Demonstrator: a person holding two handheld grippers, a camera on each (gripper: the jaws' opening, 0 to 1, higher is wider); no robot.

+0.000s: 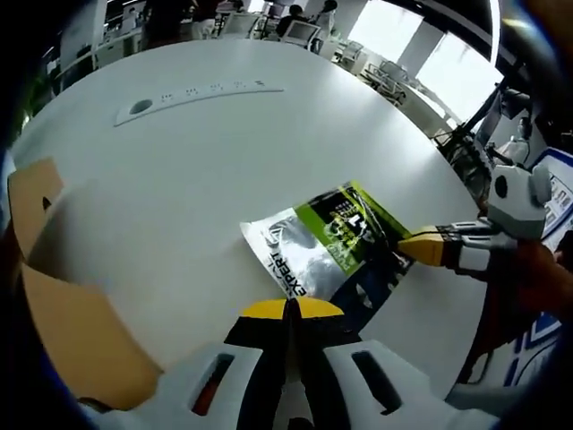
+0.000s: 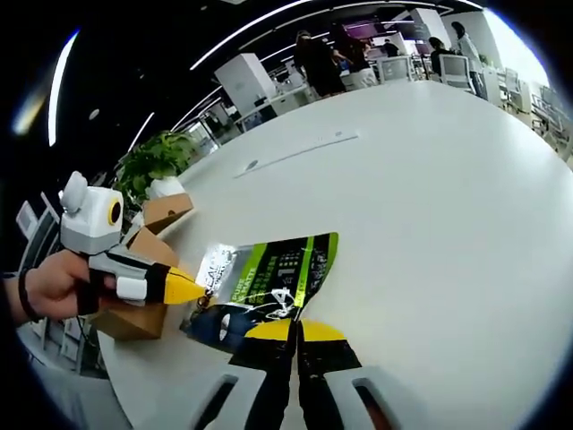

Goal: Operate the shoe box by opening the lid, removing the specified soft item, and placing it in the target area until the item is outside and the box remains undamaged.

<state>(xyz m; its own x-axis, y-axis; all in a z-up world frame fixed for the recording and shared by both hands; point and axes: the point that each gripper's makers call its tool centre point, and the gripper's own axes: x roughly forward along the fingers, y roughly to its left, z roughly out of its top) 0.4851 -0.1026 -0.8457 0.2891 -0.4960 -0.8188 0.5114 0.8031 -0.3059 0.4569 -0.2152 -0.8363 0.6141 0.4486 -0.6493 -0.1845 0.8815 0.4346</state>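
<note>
A soft green, black and white pouch (image 1: 333, 240) (image 2: 269, 278) lies flat on the white table (image 1: 224, 161) (image 2: 430, 197), outside the box. The brown cardboard shoe box (image 1: 67, 331) (image 2: 134, 313) stands open at the table's edge, one flap (image 1: 34, 199) raised. My right gripper (image 2: 295, 330) (image 1: 419, 246) is shut, its yellow tips pinching the pouch's near edge. My left gripper (image 1: 291, 309) (image 2: 190, 288) is shut with nothing between its jaws, its tips just short of the pouch's white corner. A hand (image 2: 49, 285) holds the left gripper beside the box.
A long white power strip (image 1: 197, 94) (image 2: 295, 152) lies further out on the table. A potted plant (image 2: 157, 161) stands behind the box. Desks, monitors and people (image 2: 318, 58) are in the background beyond the table's far edge.
</note>
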